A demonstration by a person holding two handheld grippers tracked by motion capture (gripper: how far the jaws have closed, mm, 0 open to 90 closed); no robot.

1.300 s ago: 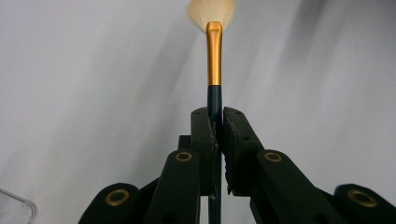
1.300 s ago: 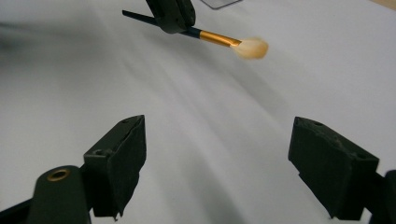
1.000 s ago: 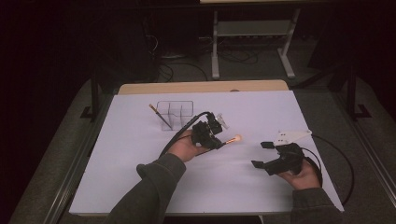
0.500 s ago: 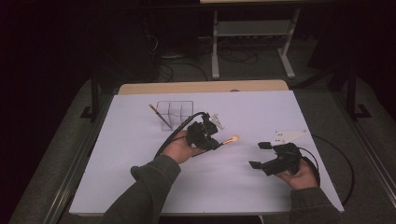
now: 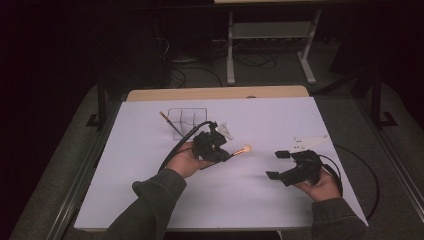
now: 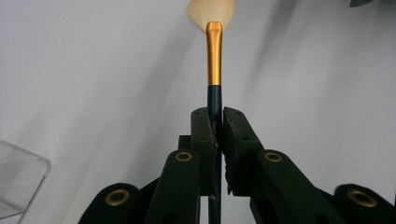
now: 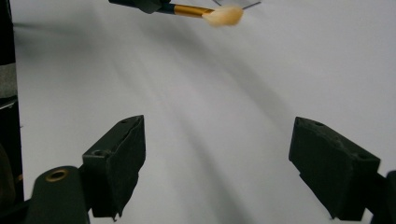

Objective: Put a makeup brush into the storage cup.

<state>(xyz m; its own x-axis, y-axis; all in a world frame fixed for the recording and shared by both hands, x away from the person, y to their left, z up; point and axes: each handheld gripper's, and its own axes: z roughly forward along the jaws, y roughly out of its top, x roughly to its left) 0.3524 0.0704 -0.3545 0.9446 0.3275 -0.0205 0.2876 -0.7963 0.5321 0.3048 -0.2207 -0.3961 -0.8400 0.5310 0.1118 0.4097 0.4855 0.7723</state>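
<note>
left gripper [image 6: 215,133], jaws clamped on gold-ferruled black-handled makeup brush [image 6: 214,60], holds it near the clear plastic organiser [image 5: 187,120], bristles pointing away toward the idle, wide-open right gripper [image 5: 276,164].

The left gripper [image 5: 216,148] clamps a makeup brush [image 5: 241,150] above the white table [image 5: 150,200], while the right gripper [image 5: 278,164] hovers spread nearby.
</note>
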